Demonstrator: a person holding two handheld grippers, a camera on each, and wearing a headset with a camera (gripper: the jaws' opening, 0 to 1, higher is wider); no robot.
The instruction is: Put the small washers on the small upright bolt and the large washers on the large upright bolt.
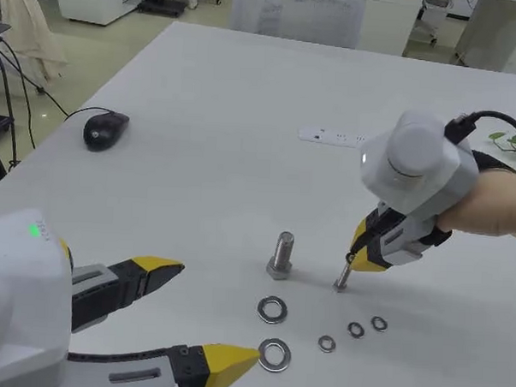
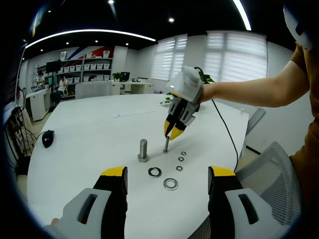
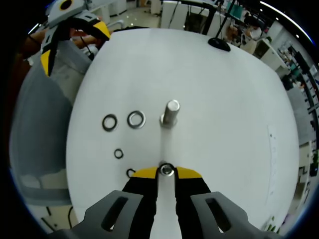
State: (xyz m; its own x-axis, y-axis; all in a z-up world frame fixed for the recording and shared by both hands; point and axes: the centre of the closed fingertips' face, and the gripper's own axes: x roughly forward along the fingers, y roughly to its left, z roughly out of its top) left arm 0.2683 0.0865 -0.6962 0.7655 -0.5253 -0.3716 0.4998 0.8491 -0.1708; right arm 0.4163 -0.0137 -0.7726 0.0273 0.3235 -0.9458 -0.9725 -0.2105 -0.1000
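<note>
**Right hand-held gripper at the small bolt, left one wide open**

Right hand-held gripper point(image 3: 166, 172): jaws narrow, tips closed in from both sides on a small ring point(image 3: 166, 169) of metal at the top of the small bolt point(image 1: 342, 279). Cannot tell whether the ring is a washer or the bolt's own end. The bolt stands upright on the white worktop point(image 1: 244, 116), straight below the tips.

Just beside these tips, toward the person: three small washers point(image 1: 356, 330) flat in a short row, apart from each other.

Beyond the tips in the right gripper view: large bolt point(image 3: 170, 113), upright, head down, nothing on its shaft.

Left hand-held gripper point(image 1: 203, 314): jaws wide, nothing between them, held low over the worktop. One large washer point(image 1: 275, 354) lies just off one jaw tip. The second large washer point(image 1: 272, 310) lies further ahead, near the foot of the large bolt.

Well beyond both: a black mouse point(image 1: 105, 128) and a white power strip point(image 1: 333, 137).
</note>
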